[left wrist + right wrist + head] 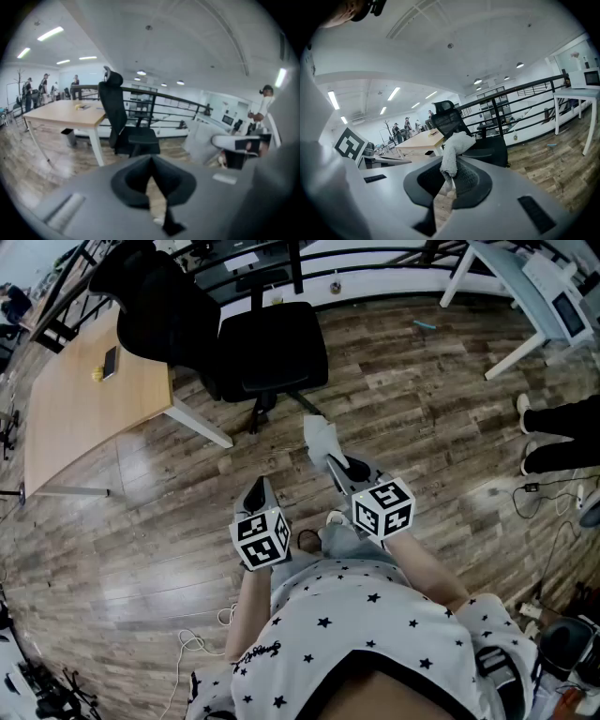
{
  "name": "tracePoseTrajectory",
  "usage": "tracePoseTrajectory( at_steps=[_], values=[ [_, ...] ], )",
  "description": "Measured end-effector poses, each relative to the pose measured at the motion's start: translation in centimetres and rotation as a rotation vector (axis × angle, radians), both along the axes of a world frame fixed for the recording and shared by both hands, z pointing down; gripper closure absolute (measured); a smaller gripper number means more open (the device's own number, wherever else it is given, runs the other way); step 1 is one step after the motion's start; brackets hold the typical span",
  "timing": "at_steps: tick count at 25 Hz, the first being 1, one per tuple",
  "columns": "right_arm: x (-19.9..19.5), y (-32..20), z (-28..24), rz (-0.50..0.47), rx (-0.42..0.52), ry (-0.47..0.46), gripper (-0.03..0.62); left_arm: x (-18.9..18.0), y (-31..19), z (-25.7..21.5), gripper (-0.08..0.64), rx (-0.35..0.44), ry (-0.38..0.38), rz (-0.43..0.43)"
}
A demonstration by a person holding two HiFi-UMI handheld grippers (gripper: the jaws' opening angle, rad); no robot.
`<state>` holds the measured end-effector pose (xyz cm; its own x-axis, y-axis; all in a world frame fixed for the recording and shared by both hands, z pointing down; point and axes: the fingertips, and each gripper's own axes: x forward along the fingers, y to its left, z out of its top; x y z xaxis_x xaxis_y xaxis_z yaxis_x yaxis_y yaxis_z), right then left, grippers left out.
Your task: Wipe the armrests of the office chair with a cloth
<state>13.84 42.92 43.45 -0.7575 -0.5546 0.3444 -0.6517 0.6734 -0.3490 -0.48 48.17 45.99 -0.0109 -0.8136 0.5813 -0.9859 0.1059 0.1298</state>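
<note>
A black office chair (272, 352) stands on the wood floor ahead of me, its backrest (159, 306) turned toward the desk. Its armrests are hard to make out. My right gripper (333, 463) is shut on a grey-white cloth (322, 439) that sticks up from the jaws, well short of the chair. The right gripper view shows the cloth (452, 157) pinched in the gripper (452, 171), with the chair (459, 129) behind. My left gripper (255, 488) is beside it, shut on nothing. From the left gripper (151, 161), the chair (124, 126) is some way off.
A wooden desk (84, 399) stands left of the chair with small items on it. A white table (525, 287) is at the back right and a black railing (159, 101) runs behind. A person's shoes (530, 432) and floor cables (553, 488) lie to the right.
</note>
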Motion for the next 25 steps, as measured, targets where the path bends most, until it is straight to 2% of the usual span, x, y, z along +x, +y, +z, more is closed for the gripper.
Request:
tracePoseTrajectory(
  at_steps=[5, 13, 18, 25],
  values=[
    [0.1, 4.9, -0.4, 0.023, -0.005, 0.008, 0.560, -1.3, 5.0, -1.0, 0.558, 0.013, -0.013, 0.011],
    [-2.5, 12.6, -0.8, 0.054, 0.017, 0.028, 0.560, -3.7, 12.4, -1.3, 0.558, 0.024, 0.007, 0.040],
    [-3.8, 14.1, -1.0, 0.074, 0.015, 0.013, 0.560, -4.1, 13.6, -1.1, 0.558, 0.024, 0.012, 0.084],
    [-4.4, 13.6, -1.4, 0.022, 0.049, 0.025, 0.560, -3.6, 12.4, -0.9, 0.558, 0.033, 0.046, 0.084]
  ],
)
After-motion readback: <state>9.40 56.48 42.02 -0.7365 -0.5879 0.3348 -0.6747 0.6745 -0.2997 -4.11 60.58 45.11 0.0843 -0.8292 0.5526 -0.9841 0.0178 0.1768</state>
